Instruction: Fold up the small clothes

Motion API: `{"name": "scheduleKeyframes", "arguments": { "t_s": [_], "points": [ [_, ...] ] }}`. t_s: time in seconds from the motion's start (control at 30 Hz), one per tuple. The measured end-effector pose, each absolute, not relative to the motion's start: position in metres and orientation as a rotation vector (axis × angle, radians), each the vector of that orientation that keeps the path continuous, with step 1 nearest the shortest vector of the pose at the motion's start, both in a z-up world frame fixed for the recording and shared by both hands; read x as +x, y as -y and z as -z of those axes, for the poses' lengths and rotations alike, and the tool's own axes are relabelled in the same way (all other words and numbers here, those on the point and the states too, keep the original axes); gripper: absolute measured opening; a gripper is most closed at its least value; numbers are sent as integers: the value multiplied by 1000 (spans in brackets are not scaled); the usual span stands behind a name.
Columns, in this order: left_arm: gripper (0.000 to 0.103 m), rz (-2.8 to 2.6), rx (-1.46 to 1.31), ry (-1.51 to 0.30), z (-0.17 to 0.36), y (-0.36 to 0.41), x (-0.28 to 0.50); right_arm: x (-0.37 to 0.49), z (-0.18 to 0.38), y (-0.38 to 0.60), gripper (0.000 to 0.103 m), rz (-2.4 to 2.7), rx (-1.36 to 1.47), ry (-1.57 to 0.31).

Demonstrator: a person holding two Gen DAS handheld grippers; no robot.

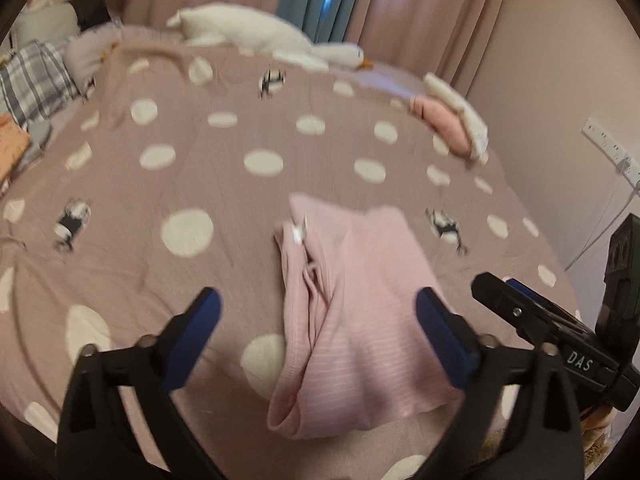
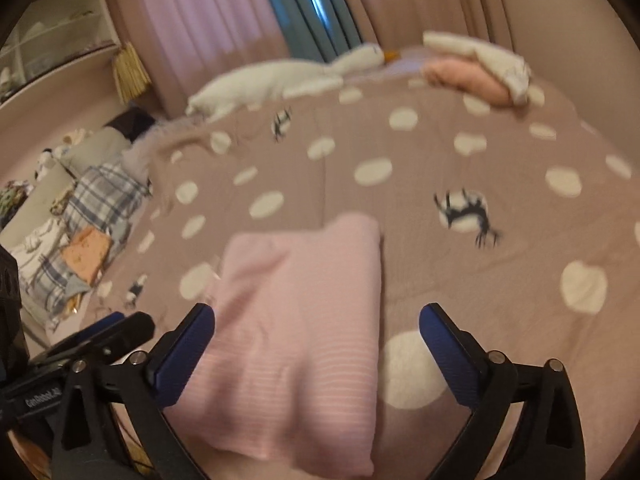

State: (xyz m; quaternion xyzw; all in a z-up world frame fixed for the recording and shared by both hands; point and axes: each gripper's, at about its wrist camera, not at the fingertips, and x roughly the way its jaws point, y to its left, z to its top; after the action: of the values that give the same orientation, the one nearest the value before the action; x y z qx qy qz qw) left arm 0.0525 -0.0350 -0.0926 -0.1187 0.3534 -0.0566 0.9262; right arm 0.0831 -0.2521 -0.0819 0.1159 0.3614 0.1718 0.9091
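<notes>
left tool: released, jaws spread wide over the cloth, gripping nothing | pale pink ribbed knit garment: folded, lower centre of frame on the dotted mauve bed cover, layered hem edges at its left | right tool: released, empty | step: fold looks laid down; next likely another fold or setting it aside

Both views are dim and warm, tinted pink. The only bright light is a glaring sliver of daylight between the curtains. Motion blur smears the whole bed. Fisheye distortion bends the edges, and dark vignetting rings each frame.
</notes>
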Motion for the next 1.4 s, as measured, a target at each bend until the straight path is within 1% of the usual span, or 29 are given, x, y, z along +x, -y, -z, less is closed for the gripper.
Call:
{"name": "scheduleKeyframes", "arguments": {
  "t_s": [0.17, 0.33, 0.8, 1.4],
  "points": [
    [102, 62, -203, -653, 74, 30, 32, 65, 64, 246, 102, -330, 156, -675],
    [102, 50, -223, -675, 76, 20, 24, 58, 61, 242, 102, -299, 141, -654],
    [102, 49, -206, -706, 83, 16, 16, 53, 65, 239, 102, -201, 95, -686],
    [102, 60, -217, -739, 90, 21, 17, 51, 68, 243, 102, -190, 103, -703]
  ]
}}
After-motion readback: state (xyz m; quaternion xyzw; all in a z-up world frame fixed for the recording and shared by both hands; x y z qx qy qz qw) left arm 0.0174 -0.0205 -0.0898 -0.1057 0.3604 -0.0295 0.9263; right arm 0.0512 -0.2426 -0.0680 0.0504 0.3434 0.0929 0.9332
